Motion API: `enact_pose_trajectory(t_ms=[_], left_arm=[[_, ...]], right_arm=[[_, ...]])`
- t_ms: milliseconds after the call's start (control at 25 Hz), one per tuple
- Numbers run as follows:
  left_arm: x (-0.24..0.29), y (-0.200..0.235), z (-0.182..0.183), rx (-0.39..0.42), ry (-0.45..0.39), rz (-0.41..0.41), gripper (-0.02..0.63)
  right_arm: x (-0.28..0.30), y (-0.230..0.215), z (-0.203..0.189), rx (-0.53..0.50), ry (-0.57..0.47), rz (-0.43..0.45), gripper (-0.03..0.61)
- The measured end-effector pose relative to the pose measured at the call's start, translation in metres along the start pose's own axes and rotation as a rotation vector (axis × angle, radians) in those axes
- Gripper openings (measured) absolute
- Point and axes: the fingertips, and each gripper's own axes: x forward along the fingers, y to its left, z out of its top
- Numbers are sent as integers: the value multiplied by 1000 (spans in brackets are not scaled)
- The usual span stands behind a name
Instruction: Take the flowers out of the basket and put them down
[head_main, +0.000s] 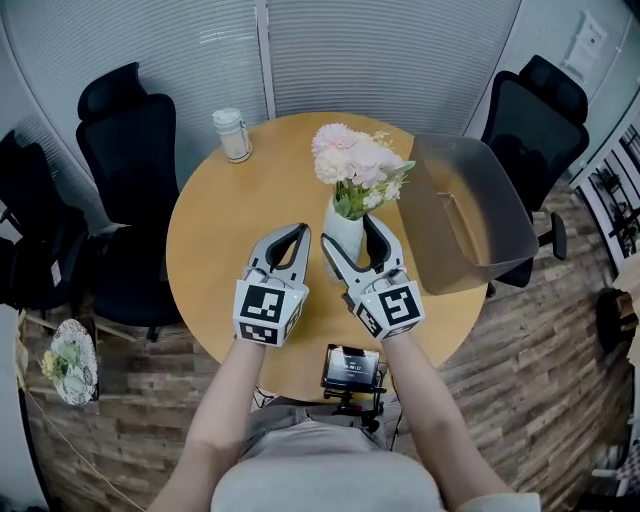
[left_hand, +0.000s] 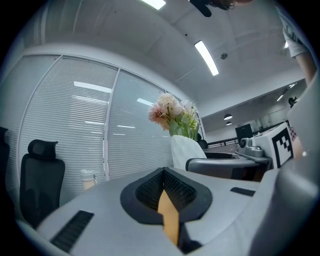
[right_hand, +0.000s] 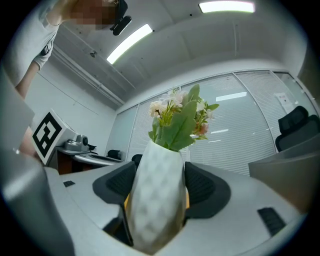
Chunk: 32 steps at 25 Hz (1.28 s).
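A white dimpled vase (head_main: 340, 232) with pink and cream flowers (head_main: 355, 160) stands upright on the round wooden table (head_main: 225, 225). My right gripper (head_main: 350, 240) is shut on the vase's lower body, a pad pressing each side. In the right gripper view the vase (right_hand: 157, 195) fills the gap between the pads, with the flowers (right_hand: 182, 117) above. A clear grey basket (head_main: 500, 200) sits empty at the table's right edge, apart from the vase. My left gripper (head_main: 298, 236) rests on the table just left of the vase, shut with nothing in it.
A lidded cup (head_main: 232, 133) stands at the table's far left. Black office chairs (head_main: 125, 130) (head_main: 535, 110) flank the table. A small device with a screen (head_main: 350, 368) is mounted at the near edge. Blinds close off the back.
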Motion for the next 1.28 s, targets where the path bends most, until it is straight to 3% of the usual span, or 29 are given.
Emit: enact_pose_trajectory(t_ms=[640,1280], left_arm=[[47,40,-39,-158,48,-50,3],[48,44,-68,-173,66,-56,3]], right_arm=[[28,20,-57,16,63,67,328],[29,30,-109,10,188,131,328]])
